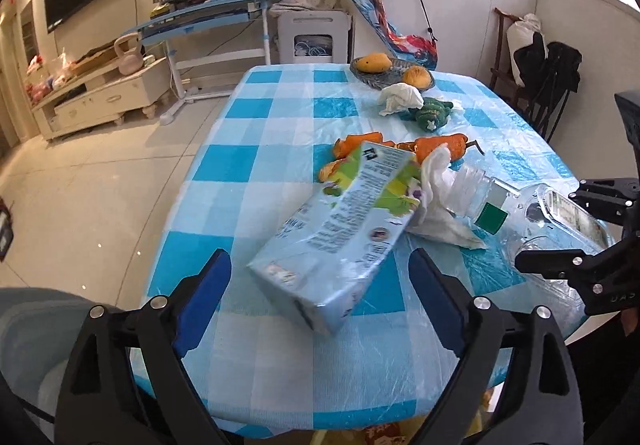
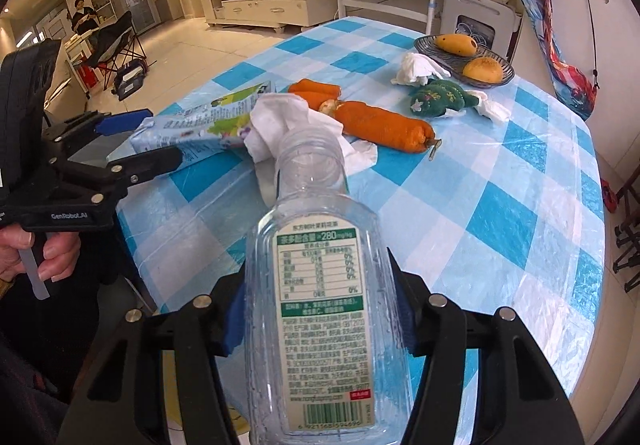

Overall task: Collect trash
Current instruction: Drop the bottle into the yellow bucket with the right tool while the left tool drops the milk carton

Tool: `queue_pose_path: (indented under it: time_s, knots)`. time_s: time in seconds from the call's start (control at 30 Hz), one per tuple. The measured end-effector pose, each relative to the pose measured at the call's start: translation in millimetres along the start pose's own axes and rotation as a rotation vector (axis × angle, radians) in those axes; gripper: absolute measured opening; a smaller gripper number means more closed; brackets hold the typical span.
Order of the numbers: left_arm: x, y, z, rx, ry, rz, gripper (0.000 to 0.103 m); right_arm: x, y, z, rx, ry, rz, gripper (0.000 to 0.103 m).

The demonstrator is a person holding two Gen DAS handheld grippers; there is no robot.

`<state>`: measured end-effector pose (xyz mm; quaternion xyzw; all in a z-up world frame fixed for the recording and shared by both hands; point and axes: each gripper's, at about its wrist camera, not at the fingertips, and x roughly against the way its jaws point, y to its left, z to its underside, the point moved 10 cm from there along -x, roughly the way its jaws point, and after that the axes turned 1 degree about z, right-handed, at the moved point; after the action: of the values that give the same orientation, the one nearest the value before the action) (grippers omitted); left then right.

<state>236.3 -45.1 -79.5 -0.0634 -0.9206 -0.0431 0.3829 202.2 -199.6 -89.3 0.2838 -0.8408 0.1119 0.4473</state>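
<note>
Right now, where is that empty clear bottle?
The clear bottle is clamped in the right gripper, its open neck pointing at the crumpled tissue beside the carton.

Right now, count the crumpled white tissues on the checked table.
3: one between carton and clear plastic bottle, one beside the fruit basket, one under the green plush toy. More may be hidden.

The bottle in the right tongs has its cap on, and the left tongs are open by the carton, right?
Not quite. The bottle in the right tongs has no cap, as the right wrist view shows. The left tongs are open around the carton.
</note>
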Motion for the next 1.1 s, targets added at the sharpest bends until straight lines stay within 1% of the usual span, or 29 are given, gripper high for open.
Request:
queue_pose_path:
  time_s: [0.13,0.17,0.2,0.23,0.27,0.33,0.43,0.6,0.77,0.93,1.1]
  knots:
    - [-16.7,-21.9,-4.2,-0.203,0.053,-0.074,0.087,-3.5,0.4,3.6,0.005,0.01,0.01,0.057]
    - [-19.0,-27.0,-3.0,-0.237,0.067,-0.075,0.082,-5.7,0.8,5.8,0.01,0.017,0.017,0.057]
    - [-20.8,-30.0,-1.1,-0.257,0.08,-0.08,0.071,-8.4,1.0,7.9,0.019,0.027,0.027,0.057]
    - [-21.2,-31.8,0.0,-0.261,0.09,-0.078,0.063,-6.8,1.1,7.6,0.017,0.017,0.028,0.056]
    - [-21.5,-32.5,2.6,-0.249,0.107,-0.061,0.053,-6.6,0.5,7.8,0.009,0.018,0.025,0.056]
    - [-17.4,-29.7,3.7,-0.196,0.101,-0.038,0.053,-4.4,-0.5,9.4,-0.011,0.01,0.021,0.056]
    - [-8.2,-23.4,9.9,-0.125,0.092,-0.023,0.053,-1.3,-1.0,12.0,-0.044,-0.001,0.01,0.056]
    - [20.9,-7.3,20.3,0.025,0.059,0.009,0.052,4.0,-2.2,15.0,-0.125,-0.02,-0.035,0.056]
    - [52.5,3.9,26.4,0.121,0.009,0.054,0.052,20.4,-4.3,12.8,-0.238,-0.089,-0.098,0.056]
    - [77.6,5.9,35.5,0.171,-0.023,0.083,0.052,41.5,4.3,17.9,-0.306,-0.159,-0.147,0.056]
    - [99.8,1.3,47.6,0.179,-0.045,0.099,0.052,59.0,33.5,27.9,-0.309,-0.2,-0.199,0.056]
